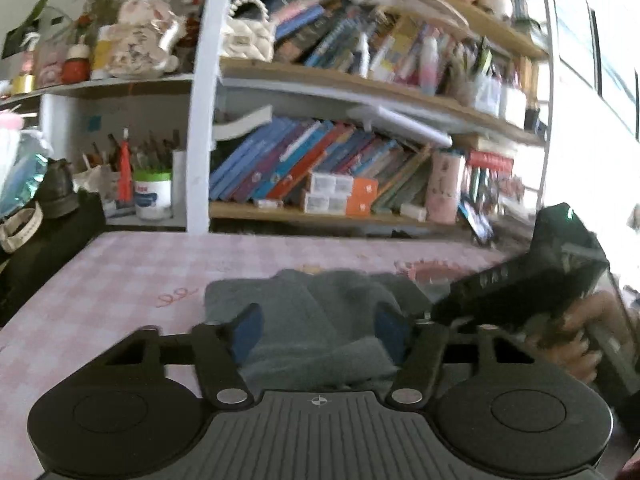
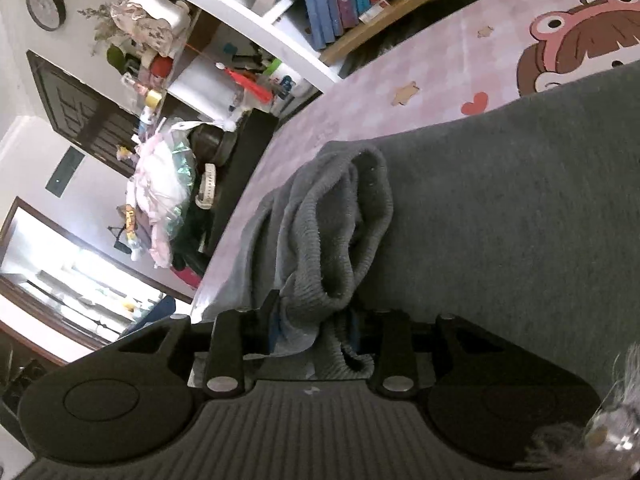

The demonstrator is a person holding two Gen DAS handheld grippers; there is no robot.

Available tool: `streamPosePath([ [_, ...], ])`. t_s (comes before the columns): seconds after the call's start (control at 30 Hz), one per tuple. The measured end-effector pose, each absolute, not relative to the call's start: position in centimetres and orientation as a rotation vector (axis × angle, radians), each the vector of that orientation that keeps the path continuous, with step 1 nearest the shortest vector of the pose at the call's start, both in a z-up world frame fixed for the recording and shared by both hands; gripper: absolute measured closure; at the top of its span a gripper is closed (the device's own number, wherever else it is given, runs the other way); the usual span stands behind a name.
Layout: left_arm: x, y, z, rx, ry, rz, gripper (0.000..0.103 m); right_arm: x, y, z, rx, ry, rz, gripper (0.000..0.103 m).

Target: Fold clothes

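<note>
A grey garment [image 1: 316, 320] lies bunched on a pink checked tablecloth [image 1: 120, 280]. My left gripper [image 1: 318, 328] hangs just above it, open, blue pads apart with cloth showing between them. In the right wrist view the same grey garment [image 2: 520, 220] spreads flat to the right, with its ribbed hem [image 2: 340, 232] bunched in folds. My right gripper [image 2: 314, 320] is shut on that ribbed hem, cloth pinched between its fingers. The right gripper [image 1: 520, 280] also shows in the left wrist view, held by a hand [image 1: 580, 336], blurred.
A bookshelf [image 1: 320, 184] full of books stands behind the table. A jar of pens [image 1: 152, 196] and black items [image 1: 56, 216] sit at the back left. The tablecloth carries a cartoon print [image 2: 580, 40]. Bags [image 2: 168, 188] pile beside the table's left edge.
</note>
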State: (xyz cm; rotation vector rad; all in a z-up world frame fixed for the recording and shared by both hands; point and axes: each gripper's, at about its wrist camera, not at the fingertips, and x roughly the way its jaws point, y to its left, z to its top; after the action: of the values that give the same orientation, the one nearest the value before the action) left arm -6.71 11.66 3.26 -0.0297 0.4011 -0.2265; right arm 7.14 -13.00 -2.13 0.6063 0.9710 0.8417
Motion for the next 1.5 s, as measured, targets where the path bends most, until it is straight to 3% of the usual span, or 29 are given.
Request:
streamPosePath([
  [0.07,-6.2,11.1,2.2,0.02,0.446,-0.227,0.054,7.1,-13.2,-2.3,0.618,0.973,0.836,0.071],
  [0.27,-6.2,10.7,1.4,0.061,0.47,-0.224,0.054,6.8,-13.8,-2.4,0.628,0.974,0.824,0.065],
  [0.53,-8.2,10.2,3.6,0.036,0.345,-0.264,0.049,4.3,-17.0,0.1,0.515,0.888,0.817,0.042],
  [0.93,-7.3,6.3,3.5,0.055,0.344,-0.369,0.048,-1.0,-26.5,0.3,0.457,0.871,0.713,0.041],
  [1.03,-7.0,5.5,3.2,0.055,0.355,-0.38,0.043,-0.6,-28.1,0.1,0.474,0.872,0.667,0.041],
  [1.5,-6.1,3.8,2.4,0.065,0.389,-0.374,0.042,1.3,-35.2,-0.9,0.561,0.877,0.468,0.039],
])
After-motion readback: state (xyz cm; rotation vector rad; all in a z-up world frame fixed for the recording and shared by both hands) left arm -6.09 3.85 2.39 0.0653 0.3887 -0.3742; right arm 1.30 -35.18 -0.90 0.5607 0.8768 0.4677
